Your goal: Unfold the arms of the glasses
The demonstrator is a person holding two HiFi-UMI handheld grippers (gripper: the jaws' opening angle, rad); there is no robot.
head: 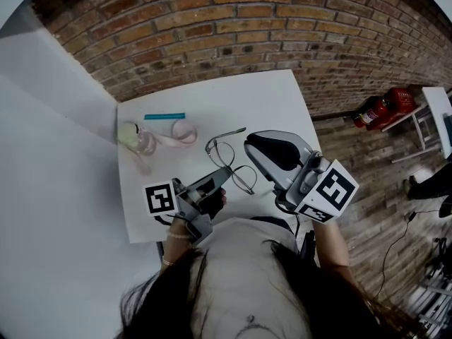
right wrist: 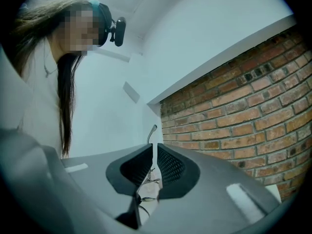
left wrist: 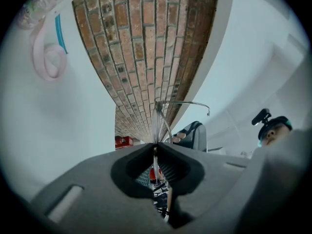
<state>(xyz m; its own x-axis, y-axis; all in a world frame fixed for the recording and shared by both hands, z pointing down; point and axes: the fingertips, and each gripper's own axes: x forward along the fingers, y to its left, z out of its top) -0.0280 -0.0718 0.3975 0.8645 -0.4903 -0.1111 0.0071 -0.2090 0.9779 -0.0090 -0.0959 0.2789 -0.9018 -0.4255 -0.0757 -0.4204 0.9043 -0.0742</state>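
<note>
Glasses (head: 226,154): wire-framed, held above white table (head: 268,97); left gripper (head: 222,178) clamped on frame, right gripper (head: 249,144) pinching one arm

studio: brick wall (head: 212,20), white table (head: 275,97)

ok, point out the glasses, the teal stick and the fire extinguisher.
glasses (head: 220,150), head view, far lens.
teal stick (head: 164,116), head view, middle of its length.
fire extinguisher (head: 381,109), head view, red body.
</note>
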